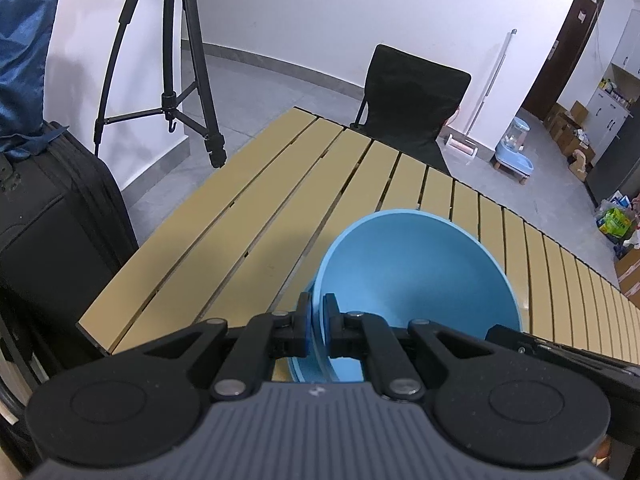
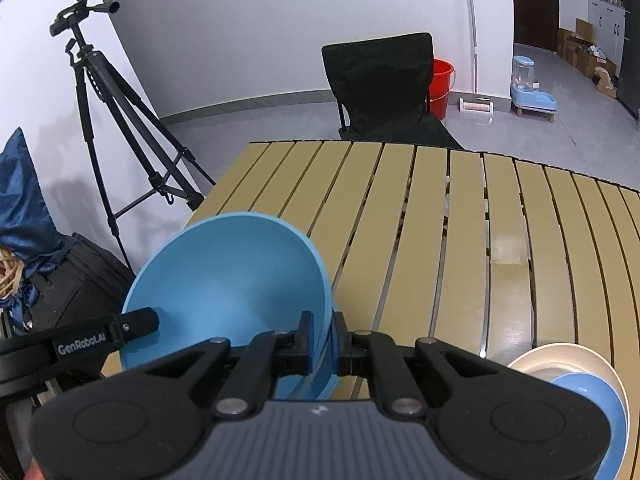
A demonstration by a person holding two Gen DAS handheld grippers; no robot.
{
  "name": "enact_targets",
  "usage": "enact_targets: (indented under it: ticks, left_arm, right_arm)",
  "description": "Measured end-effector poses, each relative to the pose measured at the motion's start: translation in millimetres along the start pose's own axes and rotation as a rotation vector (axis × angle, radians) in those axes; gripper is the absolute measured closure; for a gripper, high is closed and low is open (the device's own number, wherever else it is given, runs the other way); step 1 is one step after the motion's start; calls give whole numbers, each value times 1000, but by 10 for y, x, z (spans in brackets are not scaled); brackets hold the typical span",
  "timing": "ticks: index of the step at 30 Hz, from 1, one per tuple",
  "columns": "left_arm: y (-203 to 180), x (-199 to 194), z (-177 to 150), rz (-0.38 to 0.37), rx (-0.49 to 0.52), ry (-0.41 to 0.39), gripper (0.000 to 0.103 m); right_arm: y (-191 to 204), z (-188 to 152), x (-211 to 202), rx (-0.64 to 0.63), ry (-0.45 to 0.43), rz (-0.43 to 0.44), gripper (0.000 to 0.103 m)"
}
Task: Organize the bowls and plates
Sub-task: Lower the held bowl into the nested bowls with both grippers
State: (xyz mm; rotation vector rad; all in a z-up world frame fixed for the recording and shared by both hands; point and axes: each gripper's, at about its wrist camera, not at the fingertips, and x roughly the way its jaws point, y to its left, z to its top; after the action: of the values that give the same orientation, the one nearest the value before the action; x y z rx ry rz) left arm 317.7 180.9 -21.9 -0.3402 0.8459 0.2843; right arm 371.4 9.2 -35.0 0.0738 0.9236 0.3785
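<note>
A light blue bowl hangs tilted over the slatted yellow table, held by both grippers. My left gripper is shut on the bowl's left rim, one pad inside and one outside. In the right wrist view my right gripper is shut on the opposite rim of the same bowl. A second blue rim shows just under the bowl at both grips. Each view catches a black finger of the other gripper at the far rim. A cream plate with a blue dish on it sits at the lower right.
A black folding chair stands behind the table's far edge. A black tripod and a black suitcase with a blue cloth bag are on the left. A red bucket and a pet feeder are on the floor.
</note>
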Motion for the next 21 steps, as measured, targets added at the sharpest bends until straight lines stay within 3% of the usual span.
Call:
enact_targets:
  ticks: [21]
  left_arm:
    - [-95,245,-169,71,113,-55,96]
  right_arm:
    - [78,-69,296,-52,24,-40,95]
